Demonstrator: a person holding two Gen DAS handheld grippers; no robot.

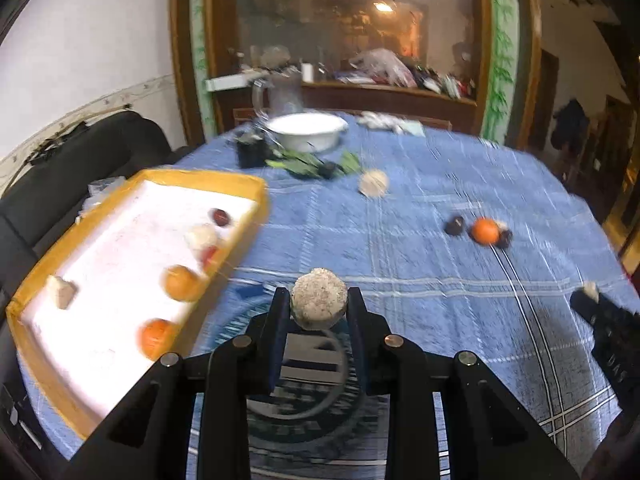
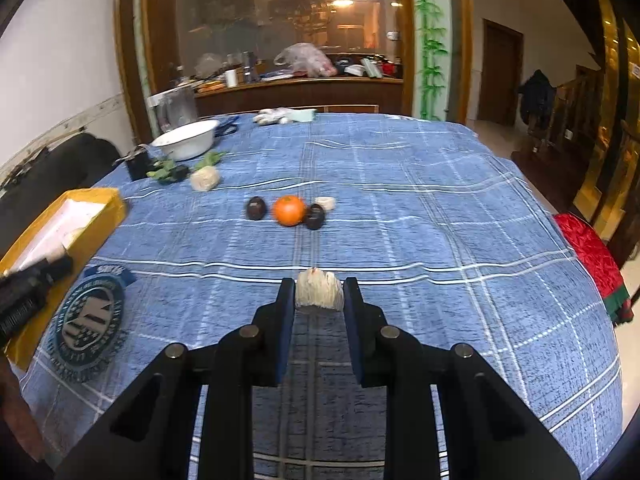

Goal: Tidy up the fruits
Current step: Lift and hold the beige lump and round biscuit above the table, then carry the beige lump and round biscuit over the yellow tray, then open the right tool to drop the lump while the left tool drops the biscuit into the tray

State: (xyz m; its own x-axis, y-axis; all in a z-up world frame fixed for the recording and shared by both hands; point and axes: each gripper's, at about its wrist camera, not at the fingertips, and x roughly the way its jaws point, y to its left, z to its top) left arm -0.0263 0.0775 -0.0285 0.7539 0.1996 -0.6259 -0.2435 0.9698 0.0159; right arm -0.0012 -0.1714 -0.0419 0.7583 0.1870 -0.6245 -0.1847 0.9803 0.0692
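Note:
My left gripper (image 1: 319, 300) is shut on a round speckled beige fruit (image 1: 319, 304), held above the blue cloth just right of the yellow-rimmed white tray (image 1: 100, 240). The tray holds two oranges (image 1: 182, 283), a dark red fruit (image 1: 220, 217), pale pieces and other fruit. My right gripper (image 2: 319, 290) is shut on a pale cream fruit piece (image 2: 319, 290) over the table's middle. Ahead on the cloth lie an orange (image 2: 289, 210), two dark plums (image 2: 256, 208), a small pale piece (image 2: 325, 202) and a beige round fruit (image 2: 205, 178).
A white bowl (image 2: 186, 140) stands at the back left beside green leaves (image 2: 168, 168), a small black box (image 2: 138, 164) and a glass jug (image 1: 280, 90). White gloves (image 2: 276, 116) lie at the far edge. A black chair (image 1: 80, 152) stands left of the table.

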